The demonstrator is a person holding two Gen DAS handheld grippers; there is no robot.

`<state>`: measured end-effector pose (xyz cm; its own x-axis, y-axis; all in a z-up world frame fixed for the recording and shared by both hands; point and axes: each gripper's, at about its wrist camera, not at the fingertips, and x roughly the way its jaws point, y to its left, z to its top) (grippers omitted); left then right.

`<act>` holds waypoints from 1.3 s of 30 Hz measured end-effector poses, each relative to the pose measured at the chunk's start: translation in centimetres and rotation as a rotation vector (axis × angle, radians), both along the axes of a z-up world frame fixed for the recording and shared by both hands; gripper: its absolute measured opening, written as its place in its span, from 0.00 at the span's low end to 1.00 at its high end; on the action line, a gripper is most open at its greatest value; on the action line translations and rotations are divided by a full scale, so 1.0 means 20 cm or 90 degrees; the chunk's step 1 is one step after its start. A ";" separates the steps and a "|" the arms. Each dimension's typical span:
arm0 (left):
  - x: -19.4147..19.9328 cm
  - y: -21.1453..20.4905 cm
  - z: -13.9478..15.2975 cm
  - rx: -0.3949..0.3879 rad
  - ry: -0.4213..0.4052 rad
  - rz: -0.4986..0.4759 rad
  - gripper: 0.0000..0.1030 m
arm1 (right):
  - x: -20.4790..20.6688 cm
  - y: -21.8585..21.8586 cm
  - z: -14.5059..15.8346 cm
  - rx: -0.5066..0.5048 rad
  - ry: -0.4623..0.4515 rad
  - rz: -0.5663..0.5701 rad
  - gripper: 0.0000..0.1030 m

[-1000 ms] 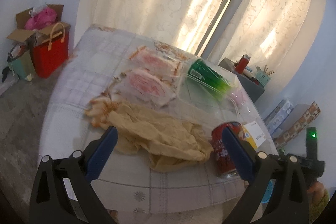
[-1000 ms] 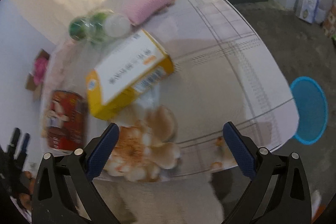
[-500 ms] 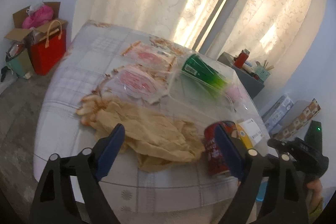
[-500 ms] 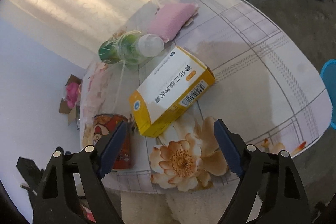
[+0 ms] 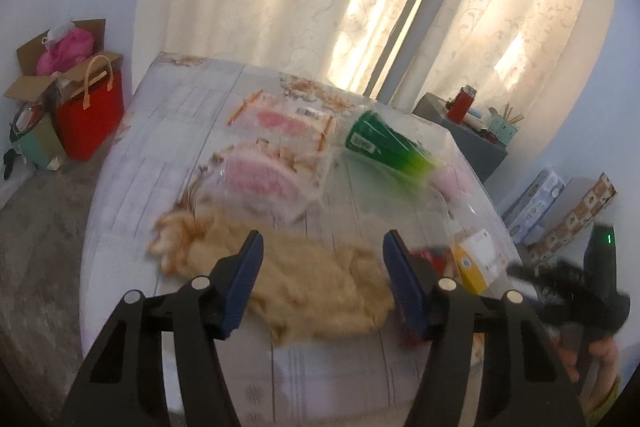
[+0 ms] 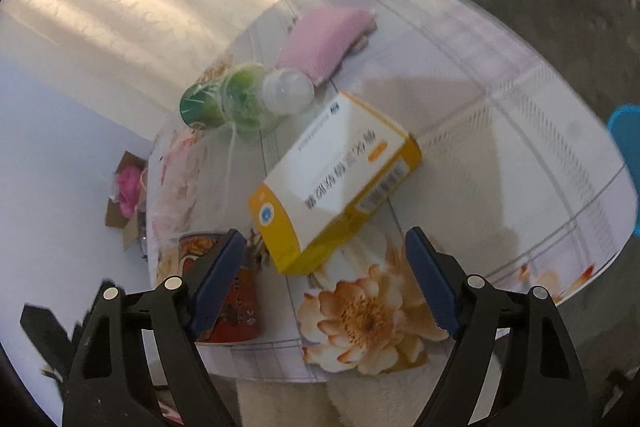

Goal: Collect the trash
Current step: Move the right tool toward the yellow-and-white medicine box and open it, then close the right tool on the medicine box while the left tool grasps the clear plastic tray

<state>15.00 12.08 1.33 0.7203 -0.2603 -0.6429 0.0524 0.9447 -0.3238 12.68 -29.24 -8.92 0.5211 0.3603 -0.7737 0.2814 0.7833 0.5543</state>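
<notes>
Trash lies on a floral-covered table [image 5: 132, 211]. My left gripper [image 5: 323, 239] hovers over a crumpled tan paper bag [image 5: 316, 287]; its jaws are closing, the bag shows between them, and the pads do not press it. Beyond lie two pink snack packets [image 5: 264, 179], a green bottle [image 5: 384, 147] and a red can [image 5: 432, 255] half hidden by my finger. My right gripper [image 6: 325, 233] is open above the near end of a yellow and white carton [image 6: 336, 179]. The red can [image 6: 224, 291] stands by its left finger.
A pink pouch [image 6: 324, 43] lies behind the bottle [image 6: 240, 103]. On the floor are a red bag [image 5: 92, 115], an open cardboard box [image 5: 44, 75], a grey cabinet [image 5: 472, 143], leaning boxes [image 5: 536, 203] and a blue round thing [image 6: 626, 143]. Curtains hang behind.
My left jaws have narrowed a lot and the left gripper has shifted over the tan bag. The right gripper has rolled and closed in on the yellow carton, its jaws slightly narrower.
</notes>
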 end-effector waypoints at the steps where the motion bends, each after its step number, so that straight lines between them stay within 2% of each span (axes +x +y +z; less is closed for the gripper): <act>1: 0.04 0.01 0.00 -0.003 0.003 0.001 0.55 | 0.00 0.00 -0.01 0.006 0.004 -0.007 0.76; 2: 0.09 0.01 0.01 -0.006 0.008 -0.004 0.51 | -0.01 0.00 -0.02 0.012 0.006 -0.012 0.76; 9: 0.34 -0.05 -0.01 0.017 0.048 -0.037 0.44 | -0.01 -0.02 -0.03 0.007 0.014 -0.035 0.76; 13: 0.41 -0.10 -0.05 0.034 0.061 -0.050 0.38 | 0.02 0.03 -0.02 -0.033 0.008 -0.010 0.75; 20: 0.44 -0.16 -0.08 0.054 0.063 -0.060 0.34 | 0.05 0.11 -0.04 -0.108 0.001 0.059 0.47; 23: 0.44 -0.17 -0.09 0.064 0.065 -0.064 0.34 | 0.03 0.10 -0.03 -0.120 -0.014 0.085 0.42; 27: 0.45 -0.18 -0.10 0.067 0.069 -0.068 0.34 | 0.00 0.06 -0.01 -0.185 -0.014 0.098 0.35; 30: 0.46 -0.18 -0.10 0.069 0.069 -0.069 0.34 | -0.02 -0.03 -0.02 -0.202 0.002 0.082 0.36; 32: 0.47 -0.18 -0.11 0.073 0.068 -0.069 0.34 | -0.04 -0.11 -0.02 -0.184 0.009 0.053 0.41; 34: 0.48 -0.19 -0.11 0.075 0.068 -0.067 0.34 | -0.04 -0.14 0.00 -0.148 -0.002 0.039 0.50; 36: 0.48 -0.19 -0.11 0.074 0.068 -0.068 0.34 | -0.01 -0.14 0.04 -0.088 -0.026 0.034 0.66; 39: 0.48 -0.20 -0.12 0.072 0.071 -0.071 0.34 | 0.08 -0.10 0.02 -0.024 -0.018 0.035 0.72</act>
